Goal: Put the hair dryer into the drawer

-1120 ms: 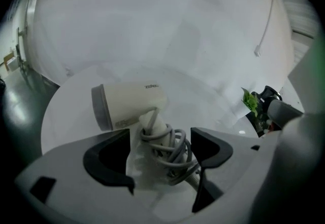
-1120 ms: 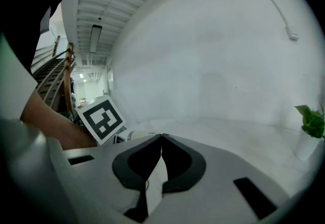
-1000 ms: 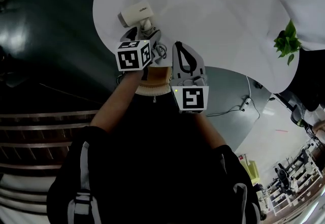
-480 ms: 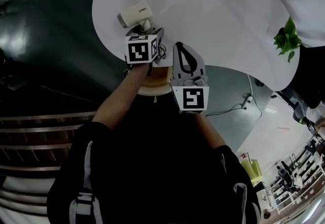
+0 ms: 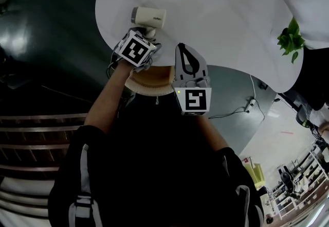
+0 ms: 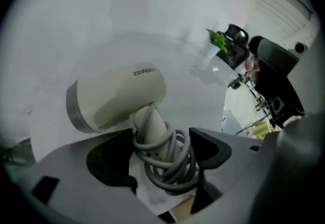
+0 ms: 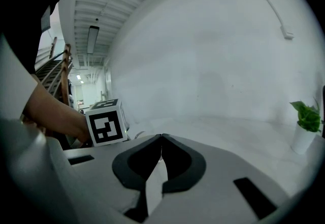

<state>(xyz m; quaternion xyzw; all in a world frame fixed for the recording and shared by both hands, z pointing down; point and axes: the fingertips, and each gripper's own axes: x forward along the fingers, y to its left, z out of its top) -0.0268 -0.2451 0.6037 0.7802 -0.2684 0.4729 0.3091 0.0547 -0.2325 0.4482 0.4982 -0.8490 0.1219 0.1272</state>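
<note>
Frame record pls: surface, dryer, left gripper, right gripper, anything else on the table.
surface: round white table
hair dryer: lies on the table near its edge, cord coiled round the handle
left gripper: jaws closing on the cord-wrapped handle, pads against the coil on both sides
right gripper: shut, nothing between the jaws, beside the left gripper
other: small plant at the table's right edge

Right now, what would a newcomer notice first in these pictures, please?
A cream dryer lies by the table edge, its cord-wrapped handle between the closing jaws of the left gripper. The right gripper hovers beside it, shut; a plant stands at the right.
</note>
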